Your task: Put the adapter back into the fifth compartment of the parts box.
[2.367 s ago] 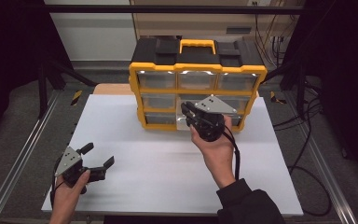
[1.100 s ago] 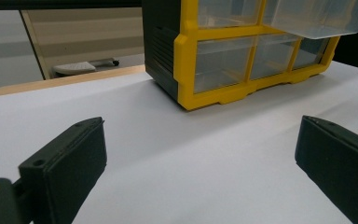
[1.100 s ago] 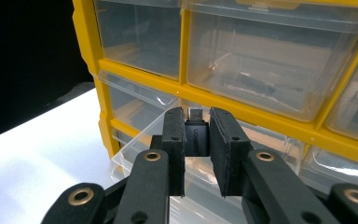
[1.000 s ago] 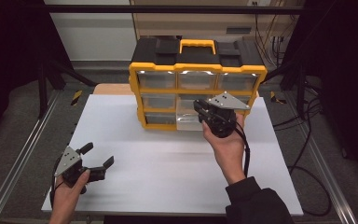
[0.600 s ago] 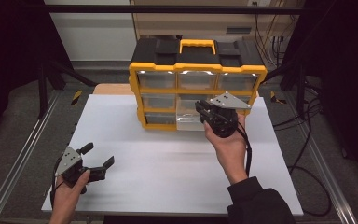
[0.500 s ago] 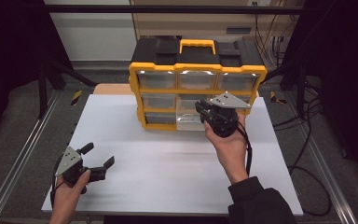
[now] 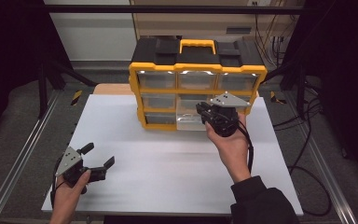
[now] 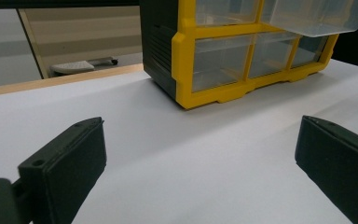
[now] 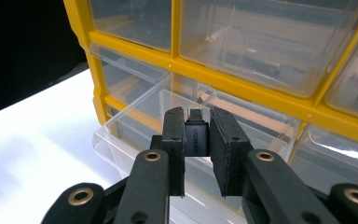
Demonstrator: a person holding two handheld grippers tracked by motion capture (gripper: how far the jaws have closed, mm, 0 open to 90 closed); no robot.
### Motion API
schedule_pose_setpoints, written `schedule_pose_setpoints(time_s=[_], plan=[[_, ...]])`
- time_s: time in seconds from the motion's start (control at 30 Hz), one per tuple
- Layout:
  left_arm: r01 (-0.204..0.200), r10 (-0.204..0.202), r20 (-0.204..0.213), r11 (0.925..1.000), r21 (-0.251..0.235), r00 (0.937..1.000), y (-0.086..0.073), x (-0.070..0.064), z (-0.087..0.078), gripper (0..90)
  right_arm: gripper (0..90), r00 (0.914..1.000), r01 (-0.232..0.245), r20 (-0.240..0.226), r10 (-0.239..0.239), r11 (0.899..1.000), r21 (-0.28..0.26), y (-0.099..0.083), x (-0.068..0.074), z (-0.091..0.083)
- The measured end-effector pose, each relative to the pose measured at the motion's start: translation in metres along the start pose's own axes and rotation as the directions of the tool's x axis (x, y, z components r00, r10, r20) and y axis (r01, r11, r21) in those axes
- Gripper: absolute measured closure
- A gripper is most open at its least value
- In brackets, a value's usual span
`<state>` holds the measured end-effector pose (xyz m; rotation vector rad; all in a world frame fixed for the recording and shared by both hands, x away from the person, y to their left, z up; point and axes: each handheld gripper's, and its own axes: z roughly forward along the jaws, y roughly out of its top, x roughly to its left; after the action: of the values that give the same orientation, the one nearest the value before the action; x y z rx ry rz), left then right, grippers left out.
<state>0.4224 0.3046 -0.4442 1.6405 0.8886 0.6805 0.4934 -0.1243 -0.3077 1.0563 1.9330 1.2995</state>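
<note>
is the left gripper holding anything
No, the left gripper has its jaws spread wide apart over the bare white table, with nothing between them.

A small black plastic adapter with a metal plug (image 9: 196,134) is standing upright, just above the pulled-out clear plastic drawer (image 9: 144,109) of the yellow box.

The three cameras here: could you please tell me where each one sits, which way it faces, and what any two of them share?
High view: above the person's side, facing forward and down on the white table; both hands show.
Left gripper view: low on the left gripper, facing the yellow drawer cabinet; open jaws.
Right gripper view: on the right gripper, facing the pulled-out clear drawer; jaws clamp a small black adapter.
All share the cabinet.
</note>
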Motion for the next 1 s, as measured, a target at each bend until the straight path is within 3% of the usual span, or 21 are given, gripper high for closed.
schedule_pose_setpoints(time_s=[0.27, 0.83, 0.93, 1.0], plan=[[-0.001, 0.001, 0.002, 1.0000, 0.001, 1.0000, 0.000, 0.000, 0.000, 1.6, 76.3, 1.0000, -0.003, 0.002, 0.003, 0.999, 0.045, -0.001, -0.001, 0.004], [0.000, 0.000, 0.002, 1.0000, 0.001, 1.0000, 0.000, 0.000, 0.000, 1.6, 76.3, 0.9998, -0.012, 0.016, 0.011, 0.999, 0.051, 0.005, -0.004, 0.011], [0.000, 0.000, 0.003, 1.0000, 0.000, 1.0000, 0.000, 0.000, 0.000, 1.6, 66.9, 0.9994, -0.030, 0.019, 0.029, 0.998, 0.049, 0.006, -0.005, 0.013], [0.000, 0.000, 0.003, 1.0000, 0.000, 1.0000, 0.000, 0.000, 0.000, 1.6, 66.8, 0.9990, -0.037, 0.026, 0.036, 0.999, 0.033, 0.006, -0.005, 0.012]])
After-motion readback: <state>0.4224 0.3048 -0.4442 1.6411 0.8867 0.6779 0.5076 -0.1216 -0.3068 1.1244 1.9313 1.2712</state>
